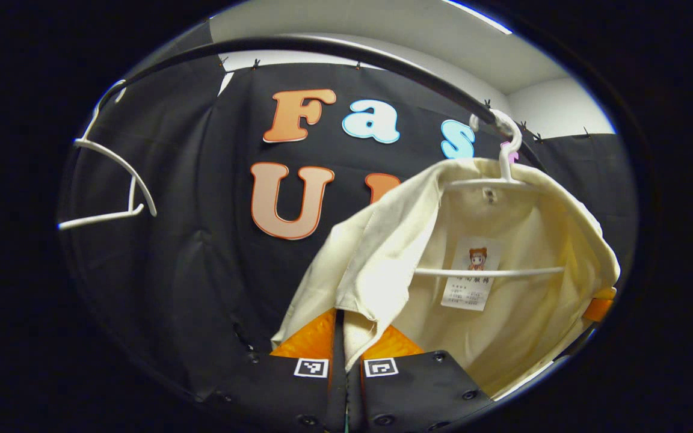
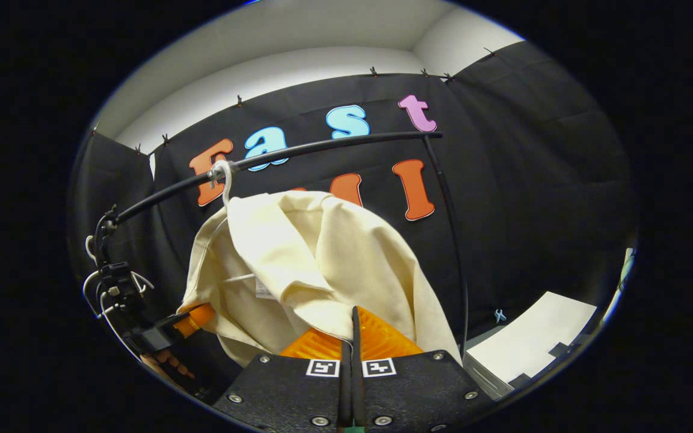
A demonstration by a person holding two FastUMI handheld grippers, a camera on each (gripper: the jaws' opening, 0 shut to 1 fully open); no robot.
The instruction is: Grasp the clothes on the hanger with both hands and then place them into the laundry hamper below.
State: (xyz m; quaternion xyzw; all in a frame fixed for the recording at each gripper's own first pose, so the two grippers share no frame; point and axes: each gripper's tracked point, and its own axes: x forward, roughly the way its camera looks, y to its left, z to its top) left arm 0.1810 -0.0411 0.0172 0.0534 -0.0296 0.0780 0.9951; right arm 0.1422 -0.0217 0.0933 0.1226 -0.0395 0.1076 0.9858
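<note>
hanging from a long black metal rail [image 2: 322,146] is a cream cloth shirt [image 2: 322,258], which is held up on a thin white plastic hanger [image 1: 506,180]. the shirt is still on the hanger, high up, and its collar is flopped open so a small white label [image 1: 473,273] can be seen inside in the left gripper view. a second white hanger [image 1: 115,180] with nothing on it is seen on the rail, well apart from the shirt.

the front edge of the shirt is pinched by the left gripper [image 1: 344,343], whose two fingers are pressed together on the cloth. a lower fold of the shirt is pinched the same way by the right gripper [image 2: 352,340], with its jaws closed on the cloth. in the right gripper view the left gripper is also seen farther off, at the other side of the shirt, with part of a hand [image 2: 166,362] under it. a flat white board [image 2: 533,337] is seen low down beside the rail's post.
</note>
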